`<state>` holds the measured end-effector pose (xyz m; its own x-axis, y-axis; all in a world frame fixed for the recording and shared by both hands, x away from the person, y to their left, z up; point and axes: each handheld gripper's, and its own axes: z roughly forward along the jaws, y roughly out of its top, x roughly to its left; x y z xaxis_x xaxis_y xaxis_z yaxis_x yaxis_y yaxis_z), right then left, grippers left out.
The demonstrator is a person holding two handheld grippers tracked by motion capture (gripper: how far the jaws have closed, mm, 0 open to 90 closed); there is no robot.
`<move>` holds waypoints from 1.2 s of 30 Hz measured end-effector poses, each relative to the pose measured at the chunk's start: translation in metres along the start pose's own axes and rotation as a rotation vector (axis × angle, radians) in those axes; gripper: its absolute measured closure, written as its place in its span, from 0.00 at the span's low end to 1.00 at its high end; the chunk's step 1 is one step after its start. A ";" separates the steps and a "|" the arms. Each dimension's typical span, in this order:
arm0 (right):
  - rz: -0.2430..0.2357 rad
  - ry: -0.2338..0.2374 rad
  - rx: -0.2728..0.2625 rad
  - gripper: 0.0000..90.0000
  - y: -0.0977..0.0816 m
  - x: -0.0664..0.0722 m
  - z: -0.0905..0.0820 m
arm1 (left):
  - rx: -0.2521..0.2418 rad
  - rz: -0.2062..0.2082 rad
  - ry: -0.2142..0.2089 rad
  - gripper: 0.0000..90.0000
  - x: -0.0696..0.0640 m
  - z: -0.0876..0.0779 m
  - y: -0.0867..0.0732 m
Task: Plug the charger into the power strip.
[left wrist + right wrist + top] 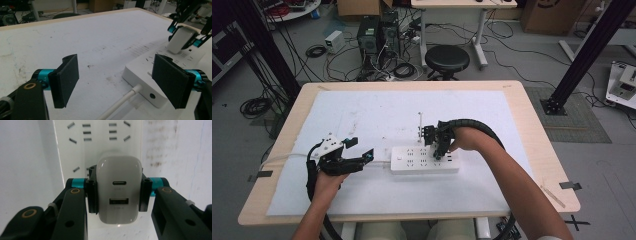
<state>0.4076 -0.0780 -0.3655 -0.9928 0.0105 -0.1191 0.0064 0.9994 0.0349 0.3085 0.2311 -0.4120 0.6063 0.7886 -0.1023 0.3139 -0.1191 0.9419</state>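
white plastic dominates the middle of the table: a power strip (424, 160) is lying flat on the white sheet (362, 120) covering the wooden table (532, 125), its cord (120, 103) running off toward 9 o'clock. the right gripper (117, 192) is clenching a white usb charger (117, 192) by its two flat sides, with the ports facing the gripper's camera and the charger sitting directly over the sockets, toward the strip's 3 o'clock end. that grip probably keeps the prongs square to the slots for pressing in or pulling out; whether the prongs are seated i cannot tell. the left gripper (115, 80) is hovering released, jaws wide apart, just at the strip's 9 o'clock end where the cord leaves, likely ready to pin the strip against sliding. open sheet is lying all around, widest toward 12 o'clock, while the table's near edge at 6 o'clock is sitting closer to both forearms.
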 end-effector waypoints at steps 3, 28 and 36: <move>0.005 0.012 -0.007 0.70 -0.001 -0.002 0.000 | -0.001 -0.004 0.003 0.24 0.002 -0.001 0.000; 0.022 0.028 0.052 0.71 0.007 -0.004 0.004 | -0.003 -0.005 -0.010 0.24 0.000 0.005 -0.001; 0.030 0.042 -0.012 0.70 -0.001 -0.006 0.006 | -0.001 -0.024 -0.012 0.24 0.000 0.006 -0.005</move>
<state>0.4147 -0.0789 -0.3706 -0.9964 0.0386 -0.0761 0.0349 0.9982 0.0496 0.3118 0.2281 -0.4190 0.6076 0.7838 -0.1285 0.3275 -0.0998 0.9396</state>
